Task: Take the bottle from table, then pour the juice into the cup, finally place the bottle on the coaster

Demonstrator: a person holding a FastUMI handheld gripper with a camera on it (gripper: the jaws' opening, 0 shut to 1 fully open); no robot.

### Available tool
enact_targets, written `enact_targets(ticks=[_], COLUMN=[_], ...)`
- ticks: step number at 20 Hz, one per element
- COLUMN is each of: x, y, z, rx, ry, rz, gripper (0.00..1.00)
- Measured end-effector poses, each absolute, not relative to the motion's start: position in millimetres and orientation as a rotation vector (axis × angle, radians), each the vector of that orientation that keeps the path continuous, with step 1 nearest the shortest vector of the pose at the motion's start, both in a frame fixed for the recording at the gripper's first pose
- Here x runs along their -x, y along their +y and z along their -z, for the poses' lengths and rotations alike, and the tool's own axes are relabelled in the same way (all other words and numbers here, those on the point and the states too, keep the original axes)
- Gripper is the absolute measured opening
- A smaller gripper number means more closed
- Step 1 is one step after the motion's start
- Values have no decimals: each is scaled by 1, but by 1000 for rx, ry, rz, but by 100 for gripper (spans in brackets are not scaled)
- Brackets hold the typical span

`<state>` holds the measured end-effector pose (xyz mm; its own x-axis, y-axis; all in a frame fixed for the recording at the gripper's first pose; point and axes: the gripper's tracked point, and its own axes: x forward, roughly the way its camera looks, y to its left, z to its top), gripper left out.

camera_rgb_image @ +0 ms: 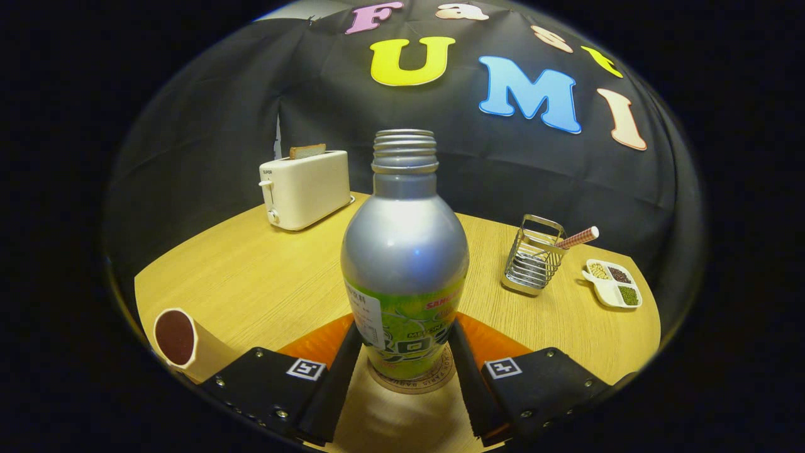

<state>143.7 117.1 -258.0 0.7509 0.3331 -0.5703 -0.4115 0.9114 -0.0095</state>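
Here the gripper (405,371) is holding the bottle (404,264) upright, with both fingers pressing on its lower sides. The uncapped bottle is standing on the round coaster (412,380) near the front edge of the tabletop (264,277). The cup (182,343) is sitting tilted by the front left edge. A toaster (306,189) is occupying the far left corner, while a wire rack (533,255) and a divided dish (613,283) are lying toward the right edge.
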Motion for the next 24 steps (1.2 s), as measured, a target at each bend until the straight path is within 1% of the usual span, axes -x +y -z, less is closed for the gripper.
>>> enact_targets(ticks=[10,12,13,17,24], x=[-143,-140,-140,-133,-105], y=[111,110,107,99,66], z=[267,261,256,222,123], rx=[91,84,85,61,45], ry=[602,597,585,533,364], rz=[-373,-371,-365,-346,-257], gripper=[80,96,99,99,99])
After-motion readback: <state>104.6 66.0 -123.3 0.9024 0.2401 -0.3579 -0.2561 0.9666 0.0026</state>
